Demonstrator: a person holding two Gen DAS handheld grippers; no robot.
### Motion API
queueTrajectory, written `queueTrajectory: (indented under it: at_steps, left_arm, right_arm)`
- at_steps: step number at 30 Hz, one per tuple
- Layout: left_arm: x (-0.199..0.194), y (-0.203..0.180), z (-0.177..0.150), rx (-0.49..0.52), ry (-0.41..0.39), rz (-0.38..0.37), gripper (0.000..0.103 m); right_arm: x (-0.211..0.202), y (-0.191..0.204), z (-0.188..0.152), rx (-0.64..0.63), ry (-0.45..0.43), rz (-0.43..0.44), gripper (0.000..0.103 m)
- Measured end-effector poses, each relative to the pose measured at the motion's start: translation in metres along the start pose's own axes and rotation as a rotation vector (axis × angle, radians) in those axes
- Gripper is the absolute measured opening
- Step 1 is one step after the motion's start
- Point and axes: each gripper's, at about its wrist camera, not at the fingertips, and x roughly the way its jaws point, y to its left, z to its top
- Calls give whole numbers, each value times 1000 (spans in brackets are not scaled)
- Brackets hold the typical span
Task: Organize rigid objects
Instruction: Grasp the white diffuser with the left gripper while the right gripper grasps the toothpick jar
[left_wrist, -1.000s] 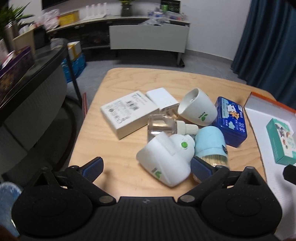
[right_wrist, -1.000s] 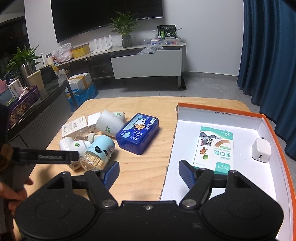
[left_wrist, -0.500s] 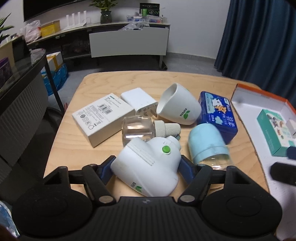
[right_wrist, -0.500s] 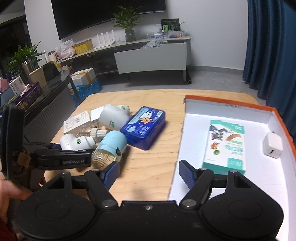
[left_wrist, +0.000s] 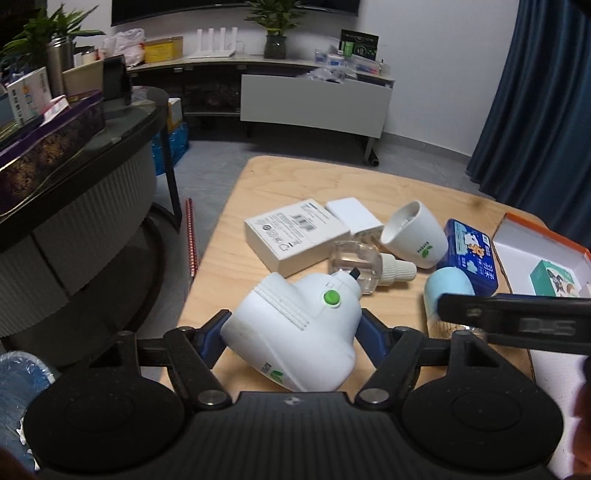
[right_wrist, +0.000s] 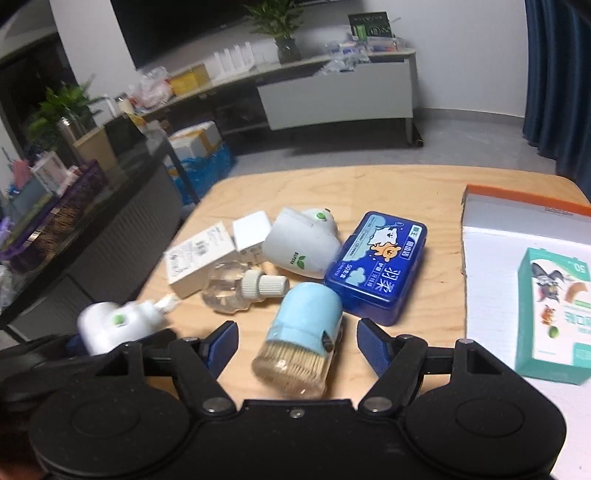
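Observation:
My left gripper (left_wrist: 291, 338) is shut on a white plug-in heater with a green button (left_wrist: 295, 332) and holds it above the wooden table (left_wrist: 280, 184). It also shows in the right wrist view (right_wrist: 114, 325). My right gripper (right_wrist: 295, 345) is open, its jaws on either side of a light blue toothpick jar (right_wrist: 301, 336) lying on the table. Behind lie a clear refill bottle (right_wrist: 240, 290), a second white heater (right_wrist: 299, 247), a blue plastic case (right_wrist: 380, 266) and two white boxes (right_wrist: 199, 258).
A white tray with an orange rim (right_wrist: 517, 206) stands at the right and holds a green plaster box (right_wrist: 550, 314). A dark curved counter (left_wrist: 74, 206) is left of the table. A TV shelf (left_wrist: 295, 85) runs along the far wall.
My left gripper closed on the white heater and lifted it off the table. My right gripper moved left from the tray to straddle the blue toothpick jar.

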Motion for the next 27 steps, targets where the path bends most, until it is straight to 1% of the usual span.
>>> queueTrajectory:
  at_steps: [2,3,4,5,7,10,15,19,27]
  left_arm:
    - [-1,1,1,-7,1,-2,73]
    - [-1,1,1,-8,3,1,73]
    - [-1,0,1,-10,3,6,73]
    - [-1,1,0,-12,2,5,73]
    - [-2,0,0,-17,2,0,73]
    - [-4,-3,-1,-21,-2,-5,73]
    - [-12,-10,-2,-25,-12,-25,73]
    - [-20,-20,-3,-30,-16,-54,73]
    - [-38,-38,-6,-10,-34,-75,73]
  right_arm:
    - [14,5,0,-20,24,-23,83]
    - [21,6,-1,-24,40,-30,80]
    - [25,5,-2,-23,54,-31,66]
    - [26,6,-3,-30,43,-42,57]
    - [23,7,-5,-56,38,-59,57]
    - [13,4,-9,-56,21,-59,57]
    - [-21,-2,-13,-75,-27,-48,57]
    - [-50,-6,-14,-81,-68,-34,57]
    - [-89,-11,-26,-91,-106,-53,57]
